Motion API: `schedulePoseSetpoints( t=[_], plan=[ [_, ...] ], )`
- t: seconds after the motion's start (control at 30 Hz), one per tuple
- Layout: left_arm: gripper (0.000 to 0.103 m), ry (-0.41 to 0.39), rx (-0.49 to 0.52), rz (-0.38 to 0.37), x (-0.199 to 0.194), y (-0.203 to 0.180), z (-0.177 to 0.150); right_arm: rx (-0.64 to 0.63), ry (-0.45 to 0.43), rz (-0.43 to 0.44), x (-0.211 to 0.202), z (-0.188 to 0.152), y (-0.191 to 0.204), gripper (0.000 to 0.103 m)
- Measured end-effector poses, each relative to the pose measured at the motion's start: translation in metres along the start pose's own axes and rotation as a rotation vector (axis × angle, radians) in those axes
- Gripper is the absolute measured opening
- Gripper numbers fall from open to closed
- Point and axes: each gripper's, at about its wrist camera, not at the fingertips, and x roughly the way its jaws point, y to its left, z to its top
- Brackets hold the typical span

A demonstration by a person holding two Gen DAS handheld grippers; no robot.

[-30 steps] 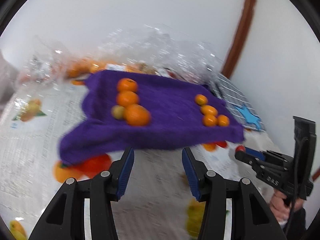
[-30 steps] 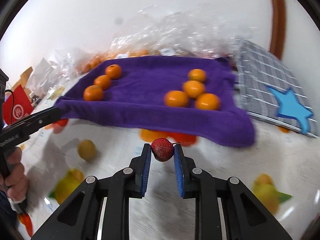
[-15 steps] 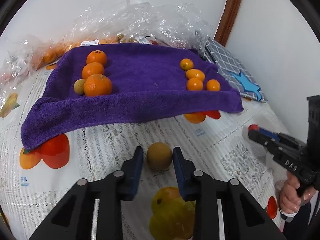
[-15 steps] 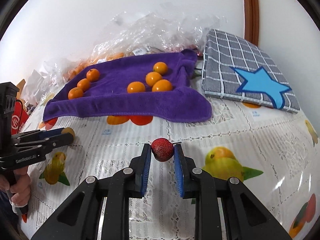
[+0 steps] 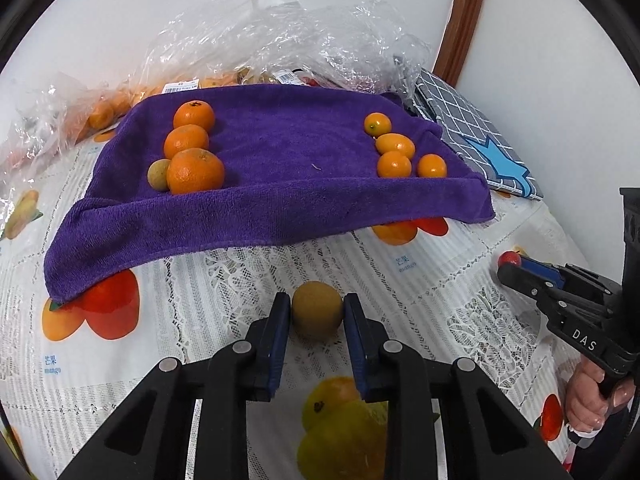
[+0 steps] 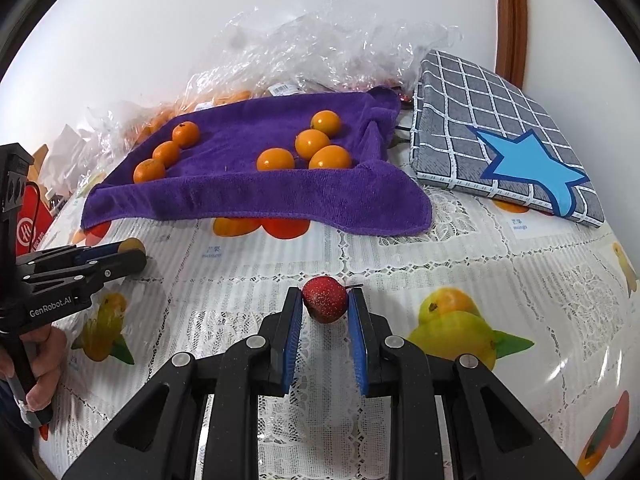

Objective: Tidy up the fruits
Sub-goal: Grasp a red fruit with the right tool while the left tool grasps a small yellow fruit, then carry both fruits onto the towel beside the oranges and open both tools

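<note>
The left claw (image 5: 317, 314) has just closed its jaws on a small round brownish-yellow fruit (image 5: 317, 310), and both blue pads press its sides while the fruit sits at the fingertips, low over the lace-patterned cloth with printed fruit pictures that covers the desk (image 5: 224, 280). The right claw (image 6: 325, 306) is clamped tight on a small red speckled fruit (image 6: 325, 299), with the fruit's stem poking out toward the right-hand finger. Ahead of both claws, farther up the desk, lies a purple towel (image 5: 280, 168) with its near edge draped toward them. Seen from the left claw, three big oranges (image 5: 195, 170) line up ahead and to the left on the towel, with another small brownish-yellow fruit (image 5: 158, 174) touching the nearest orange on its left side. Ahead and to the right on the towel sit four smaller orange fruits (image 5: 394, 164) in a loose cluster. Beyond the towel is a heap of crumpled clear plastic bags (image 5: 280, 40), some with orange fruit inside. To the right of the towel, from the right claw's view ahead and to the right, lies a grey checked cushion (image 6: 480, 120) with a blue star on it. A person's hand (image 5: 588, 400) grips the handle of the right claw.
</note>
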Motion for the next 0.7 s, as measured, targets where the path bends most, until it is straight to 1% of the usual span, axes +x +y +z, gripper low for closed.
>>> schedulePoseSetpoints(
  t=[0.3, 0.57, 0.7],
  plan=[
    [0.026, 0.000, 0.002, 0.002, -0.0002, -0.0003, 0.0001, -0.014, 0.020, -0.010, 0.0044, -0.0003, 0.0025, 0.023],
    [0.026, -0.004, -0.014, -0.009, -0.0006, 0.0024, -0.0002, -0.011, 0.008, 0.002, 0.0014, -0.0012, 0.0004, 0.023],
    [0.026, -0.001, -0.009, 0.027, -0.0047, 0.0018, -0.0020, -0.014, -0.001, 0.009, -0.0017, -0.0016, 0.0026, 0.023]
  ],
)
